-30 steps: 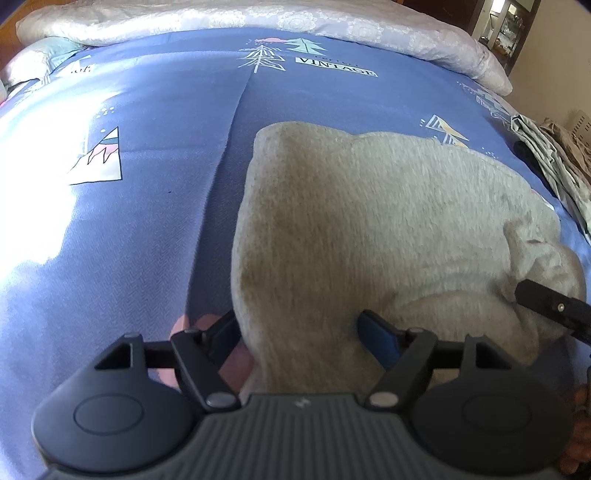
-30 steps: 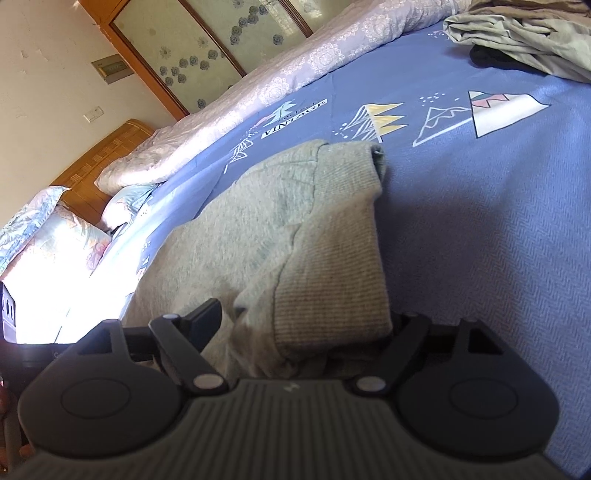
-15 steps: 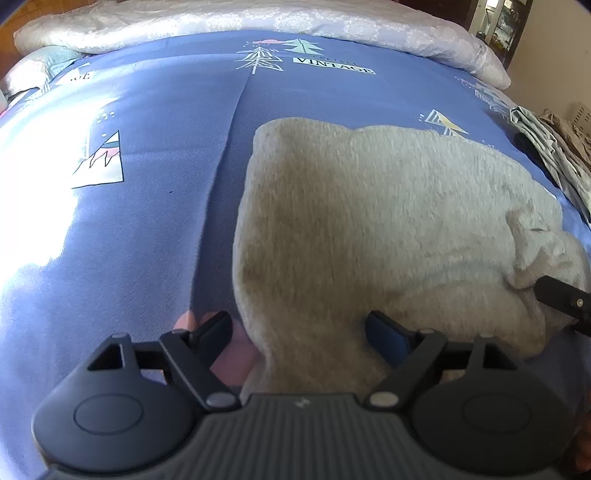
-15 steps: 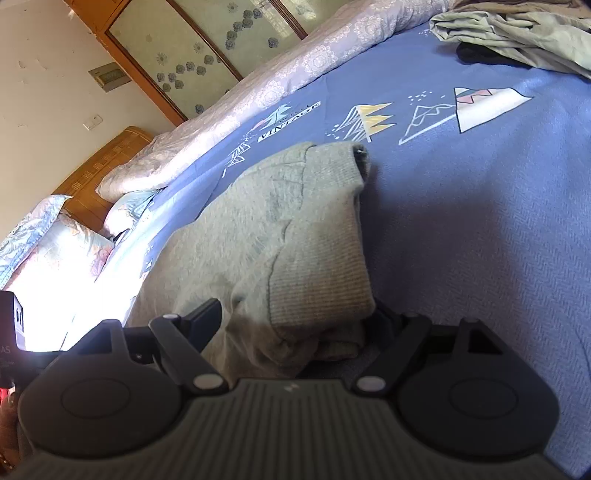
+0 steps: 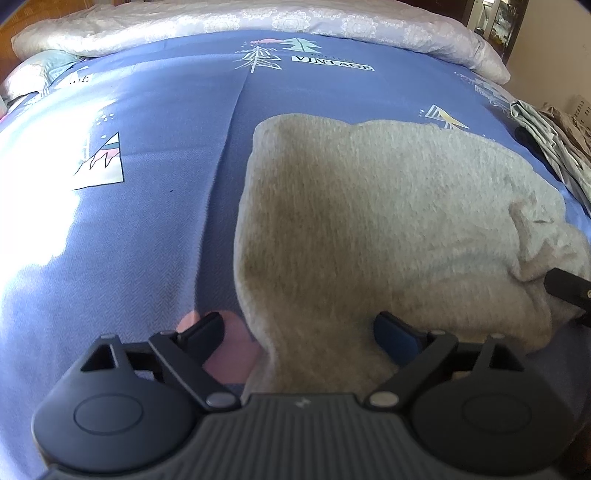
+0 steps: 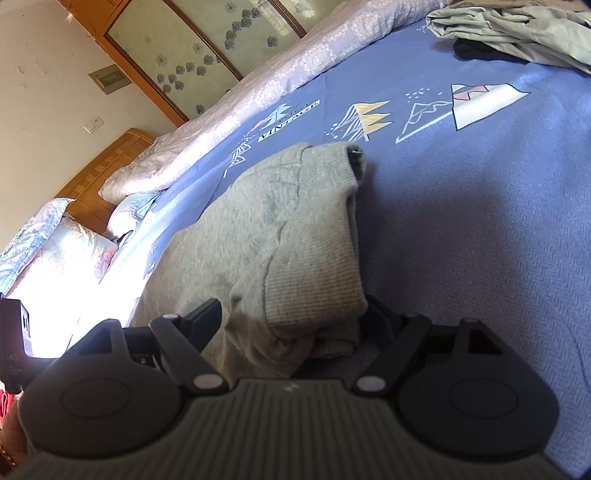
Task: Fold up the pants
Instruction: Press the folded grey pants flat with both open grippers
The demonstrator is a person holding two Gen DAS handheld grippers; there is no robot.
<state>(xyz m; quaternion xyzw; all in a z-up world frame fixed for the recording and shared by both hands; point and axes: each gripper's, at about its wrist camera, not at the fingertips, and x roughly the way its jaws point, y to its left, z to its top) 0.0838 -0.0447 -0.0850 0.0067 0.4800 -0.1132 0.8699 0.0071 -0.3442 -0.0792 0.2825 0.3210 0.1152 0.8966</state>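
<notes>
Grey knitted pants (image 5: 369, 206) lie folded into a thick pad on the blue patterned bedspread (image 5: 147, 229). My left gripper (image 5: 297, 321) straddles the pad's near edge. Its jaws are opening, the cloth lies loose between them, and a pink print shows beside the left finger (image 5: 207, 326). In the right wrist view the pants (image 6: 280, 214) end in a ribbed band (image 6: 317, 273), which rests between the wide-apart fingers of my right gripper (image 6: 295, 312) without being squeezed. A tip of the right gripper (image 5: 569, 288) pokes in at the pad's right end.
A rolled pale quilt (image 5: 258, 18) runs along the far side of the bed. Crumpled clothes (image 6: 517, 33) are heaped at the bed's far corner. Pillows (image 6: 55, 251) and a wooden headboard (image 6: 107, 162) lie beyond the pants. Bright sun falls on the bedspread's left part.
My left gripper's fingers have spread wider apart around the pants' near edge. The ribbed end has settled a little lower and leftward between the right gripper's fingers.
</notes>
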